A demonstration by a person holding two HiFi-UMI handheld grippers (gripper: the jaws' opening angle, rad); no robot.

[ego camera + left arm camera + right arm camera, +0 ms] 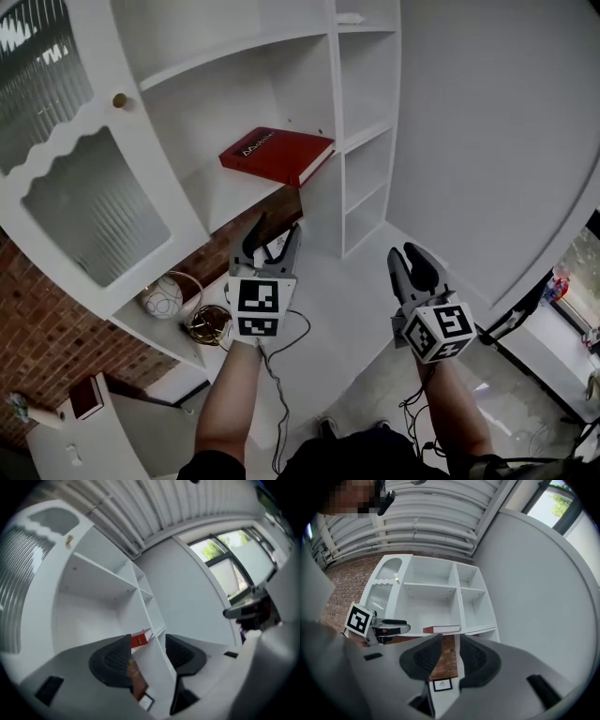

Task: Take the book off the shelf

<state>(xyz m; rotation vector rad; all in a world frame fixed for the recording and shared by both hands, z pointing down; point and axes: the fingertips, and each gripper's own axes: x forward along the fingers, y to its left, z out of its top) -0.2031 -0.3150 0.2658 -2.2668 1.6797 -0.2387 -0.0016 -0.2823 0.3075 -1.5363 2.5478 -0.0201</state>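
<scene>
The book (277, 154) lies flat on a shelf (220, 199) of the shelving unit (234, 56), towards that shelf's right end, near the upright divider (330, 112). Right of the divider stands a narrow column of compartments (367, 141). A glazed door (94, 211) stands left of the book's bay. On a lower ledge (141, 330), a ball (162, 297) sits left of an ornament (208, 322). The left tool (274, 239) is below the book, apart from it. The right tool (410, 255) is further right, well apart.

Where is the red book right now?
In the head view the red book lies flat on the white shelf, upper centre, beside the upright divider, ahead of the left gripper.
</scene>
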